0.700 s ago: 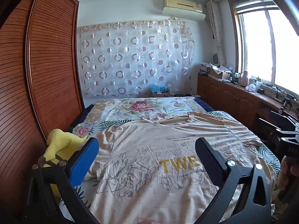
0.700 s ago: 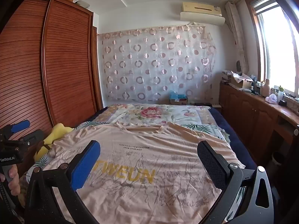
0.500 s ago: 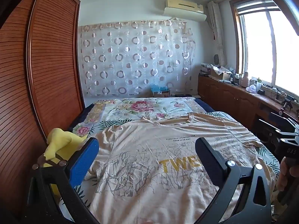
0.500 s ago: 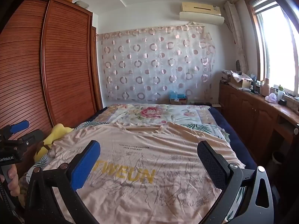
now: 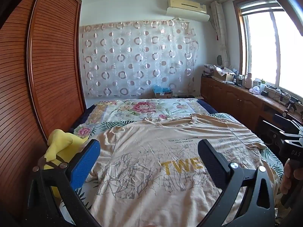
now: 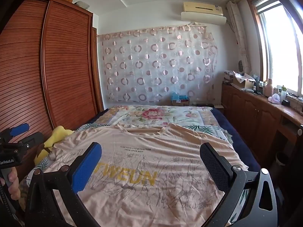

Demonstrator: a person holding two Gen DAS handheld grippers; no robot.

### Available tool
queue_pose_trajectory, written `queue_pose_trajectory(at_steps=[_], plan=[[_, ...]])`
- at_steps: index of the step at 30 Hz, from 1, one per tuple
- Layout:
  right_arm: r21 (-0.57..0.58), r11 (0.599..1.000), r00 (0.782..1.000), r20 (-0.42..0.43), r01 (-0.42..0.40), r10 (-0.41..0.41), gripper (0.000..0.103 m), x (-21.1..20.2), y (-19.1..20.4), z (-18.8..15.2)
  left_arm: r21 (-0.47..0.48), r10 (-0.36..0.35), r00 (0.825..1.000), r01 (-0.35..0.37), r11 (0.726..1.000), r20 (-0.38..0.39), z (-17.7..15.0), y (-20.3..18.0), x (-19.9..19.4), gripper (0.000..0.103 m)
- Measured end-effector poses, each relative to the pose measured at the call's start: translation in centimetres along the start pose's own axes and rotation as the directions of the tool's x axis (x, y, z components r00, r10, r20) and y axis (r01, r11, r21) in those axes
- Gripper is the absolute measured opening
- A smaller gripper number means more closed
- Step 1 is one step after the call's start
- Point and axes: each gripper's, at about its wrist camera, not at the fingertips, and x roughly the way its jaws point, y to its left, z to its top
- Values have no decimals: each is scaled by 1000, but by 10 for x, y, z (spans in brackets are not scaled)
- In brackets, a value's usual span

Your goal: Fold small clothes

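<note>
A beige T-shirt (image 5: 151, 162) (image 6: 151, 158) with yellow lettering and a grey branch print lies spread face up on the bed, its neck toward the far end. Above its near half my left gripper (image 5: 149, 151) hangs open, nothing between the fingers. My right gripper (image 6: 150, 152) is open too, over the shirt's lower middle, clear of the cloth. In the left wrist view the right gripper's body (image 5: 291, 149) shows at the right edge. The left gripper's body (image 6: 15, 147) appears at the left edge of the right wrist view, a hand under it.
A flowered bedspread (image 5: 144, 109) covers the bed. A yellow garment (image 5: 60, 147) (image 6: 56, 136) lies at the bed's left edge beside a wooden slatted wardrobe (image 5: 28, 87). Low wooden cabinets (image 6: 261, 113) with clutter run under the window on the right. A dotted curtain (image 5: 136, 60) hangs behind.
</note>
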Motion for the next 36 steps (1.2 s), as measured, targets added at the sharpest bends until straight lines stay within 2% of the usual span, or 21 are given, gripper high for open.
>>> queue_pose_trajectory(at_steps=[36], plan=[[4,1000,1000,5,4,-4,103,-4,2,1,3,3,1000,-3,1000,9,1,-2,-2,103]])
